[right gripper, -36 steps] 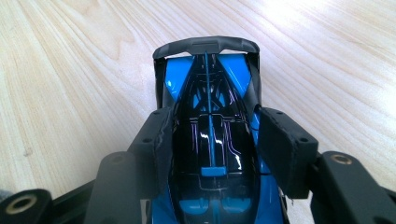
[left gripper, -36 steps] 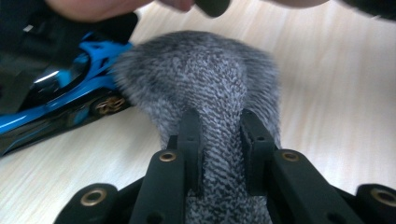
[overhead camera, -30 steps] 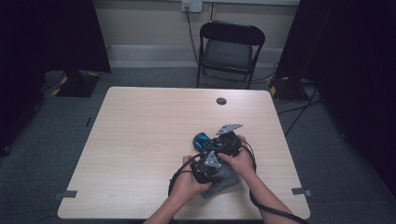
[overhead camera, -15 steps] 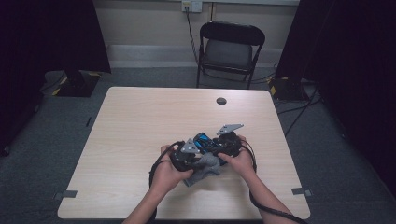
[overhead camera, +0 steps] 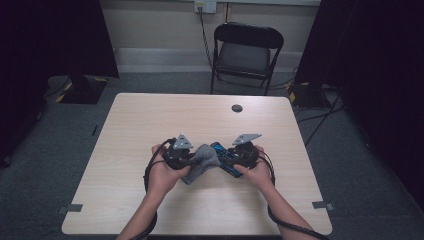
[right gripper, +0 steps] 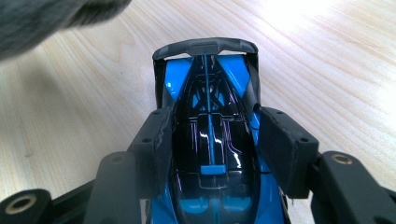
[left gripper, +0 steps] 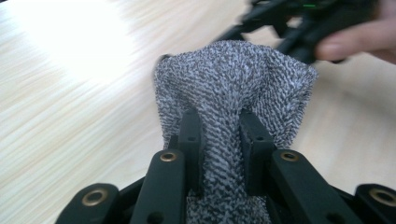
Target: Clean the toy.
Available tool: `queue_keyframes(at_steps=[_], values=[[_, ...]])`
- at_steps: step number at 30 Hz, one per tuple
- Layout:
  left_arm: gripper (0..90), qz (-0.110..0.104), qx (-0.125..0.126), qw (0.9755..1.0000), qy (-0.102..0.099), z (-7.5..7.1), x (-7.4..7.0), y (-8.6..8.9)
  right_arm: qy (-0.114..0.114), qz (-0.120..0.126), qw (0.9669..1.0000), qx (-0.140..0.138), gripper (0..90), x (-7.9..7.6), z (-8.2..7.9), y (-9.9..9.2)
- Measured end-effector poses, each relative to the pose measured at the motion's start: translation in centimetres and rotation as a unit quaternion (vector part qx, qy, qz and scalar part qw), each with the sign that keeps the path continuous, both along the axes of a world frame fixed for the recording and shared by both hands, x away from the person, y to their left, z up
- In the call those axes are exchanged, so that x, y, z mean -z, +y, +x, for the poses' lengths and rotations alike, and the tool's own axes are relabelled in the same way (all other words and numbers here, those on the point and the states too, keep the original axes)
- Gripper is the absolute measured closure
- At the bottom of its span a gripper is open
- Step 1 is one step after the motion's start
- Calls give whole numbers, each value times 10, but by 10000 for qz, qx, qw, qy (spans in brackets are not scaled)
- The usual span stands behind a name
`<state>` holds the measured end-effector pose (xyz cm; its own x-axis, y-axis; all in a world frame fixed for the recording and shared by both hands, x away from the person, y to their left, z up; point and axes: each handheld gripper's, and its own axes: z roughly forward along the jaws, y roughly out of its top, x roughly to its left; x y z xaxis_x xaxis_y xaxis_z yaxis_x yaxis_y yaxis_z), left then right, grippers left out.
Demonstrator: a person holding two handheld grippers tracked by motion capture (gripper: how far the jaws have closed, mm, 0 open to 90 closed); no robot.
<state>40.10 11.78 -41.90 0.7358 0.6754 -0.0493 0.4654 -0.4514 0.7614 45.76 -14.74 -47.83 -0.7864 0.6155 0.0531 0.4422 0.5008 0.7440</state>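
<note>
Toward the near edge of the tabletop (overhead camera: 150, 120), a little right of its middle, the person's two hands meet in the high view. The left gripper (overhead camera: 186, 156) has its jaws pinched on a grey knitted cloth (overhead camera: 202, 159), which bunches up between the hands and hangs down to the wood. The right gripper (overhead camera: 231, 161) holds a blue and black toy racing car (overhead camera: 224, 156), whose far end pokes out just beside the cloth. A small dark round disc (overhead camera: 237, 108) sits near the far edge, well apart from both hands, and a black folding chair (overhead camera: 246, 52) stands beyond that edge. Along the left gripper (left gripper: 218, 135) in its own view, the two black jaws squeeze a fold of the cloth (left gripper: 233, 84), which billows out past them; the other hand shows blurred at top right. Along the right gripper (right gripper: 212, 140) in its own view, the padded jaws clamp the car's (right gripper: 208, 116) sides, its grey wing (right gripper: 205, 46) pointing away over the wood, and a blurred corner of the cloth (right gripper: 46, 18) sits at top left.
</note>
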Motion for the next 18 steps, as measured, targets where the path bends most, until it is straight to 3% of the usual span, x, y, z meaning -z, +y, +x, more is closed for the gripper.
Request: queue_keyframes(at_steps=[2,4,9,13,18], values=[[741,106,-177,9998,-7,5,3,7,-19,-12,10000,-1,456,0,-1,0],[741,80,-384,9992,52,10,9,14,-38,-9,10000,1,456,0,-1,0],[741,317,-860,9957,117,25,25,21,-56,27,10000,-1,457,1,-1,-1],[741,389,-1072,9933,160,34,34,16,-69,6,10000,2,458,1,-2,-1],[737,742,-1167,9902,217,42,46,6,-111,33,9999,-24,458,2,-2,-2]])
